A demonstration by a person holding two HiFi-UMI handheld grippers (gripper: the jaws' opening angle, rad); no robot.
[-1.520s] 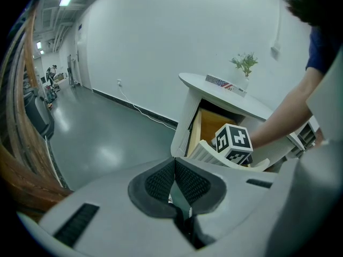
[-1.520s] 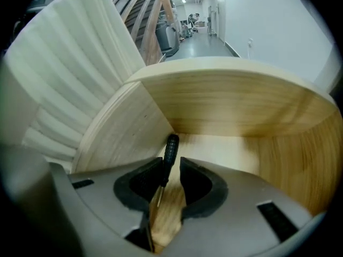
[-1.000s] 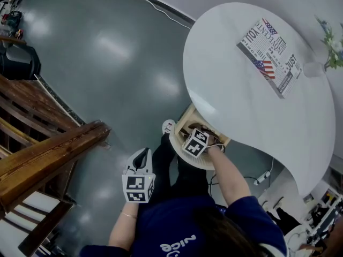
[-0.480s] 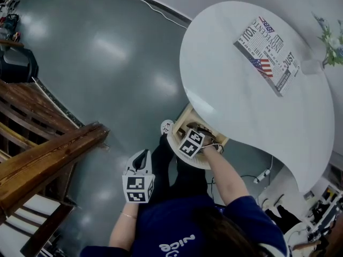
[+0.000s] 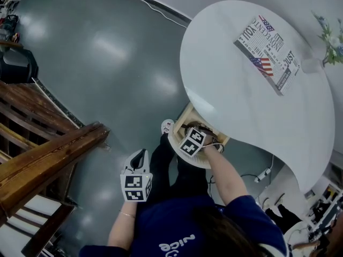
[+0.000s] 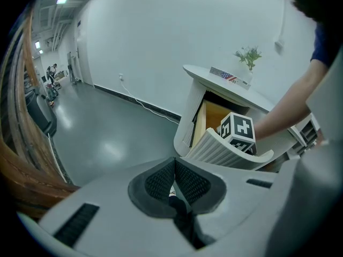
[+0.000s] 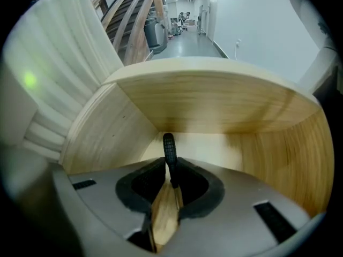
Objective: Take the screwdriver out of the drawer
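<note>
The near end of the screwdriver (image 7: 169, 146) is hidden within the right gripper (image 7: 170, 170).

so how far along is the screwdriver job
Done: the drawer is pulled open. In hand: the right gripper is inside it, jaws closed on the screwdriver by its black handle. Still to do: lifting it clear. The left gripper hangs shut, empty.

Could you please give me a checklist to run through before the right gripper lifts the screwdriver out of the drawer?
1. Is the drawer open? Ok, it is pulled out from under the table.
2. Does the right gripper have a grip? Ok, its jaws are shut on the black handle of the screwdriver.
3. Are the shaft and tip free? Cannot tell, they are hidden behind the jaws.
4. Is the left gripper clear? Ok, it is shut, empty and held away from the drawer.
</note>
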